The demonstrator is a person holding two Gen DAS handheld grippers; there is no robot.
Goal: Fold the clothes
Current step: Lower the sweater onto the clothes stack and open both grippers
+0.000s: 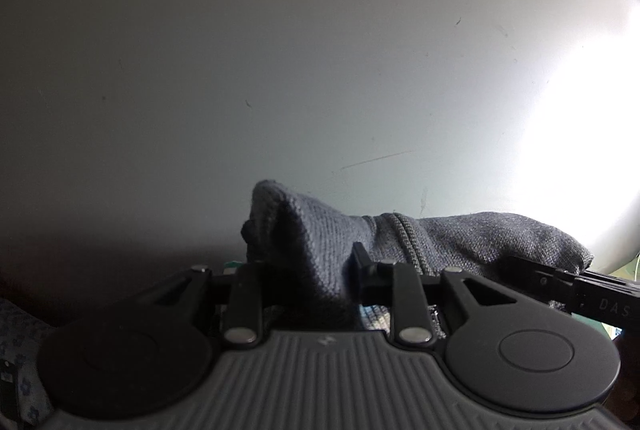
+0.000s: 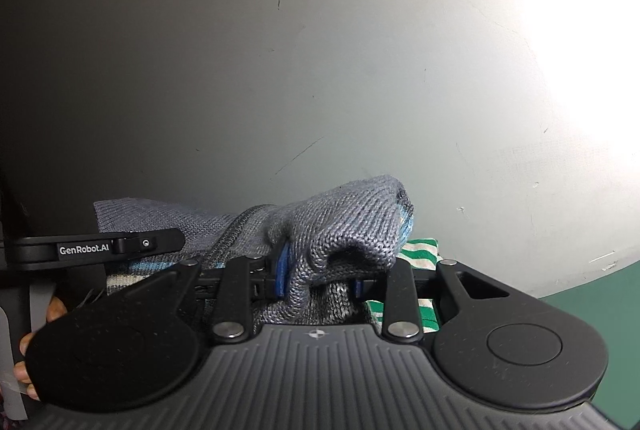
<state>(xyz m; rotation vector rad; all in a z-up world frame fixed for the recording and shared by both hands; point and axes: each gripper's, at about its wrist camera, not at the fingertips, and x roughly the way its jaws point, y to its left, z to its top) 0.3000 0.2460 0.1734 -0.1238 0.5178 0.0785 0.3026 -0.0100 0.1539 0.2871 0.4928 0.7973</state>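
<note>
**Grey knit held at both ends**

Readable markings: "GenRobot.AI" and a partial "DAS" on the opposing gripper bodies. Left gripper (image 1: 316, 282) and right gripper (image 2: 320, 276) each clamp the grey knit garment (image 2: 352, 226), which stretches sideways between them above the pale worktop (image 2: 360, 70). A green-striped cloth (image 2: 420, 250) lies beneath.

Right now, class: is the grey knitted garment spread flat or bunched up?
Bunched up. The grey knitted garment is pinched between the right gripper fingers and humps above them; the left gripper clamps another fold.
</note>
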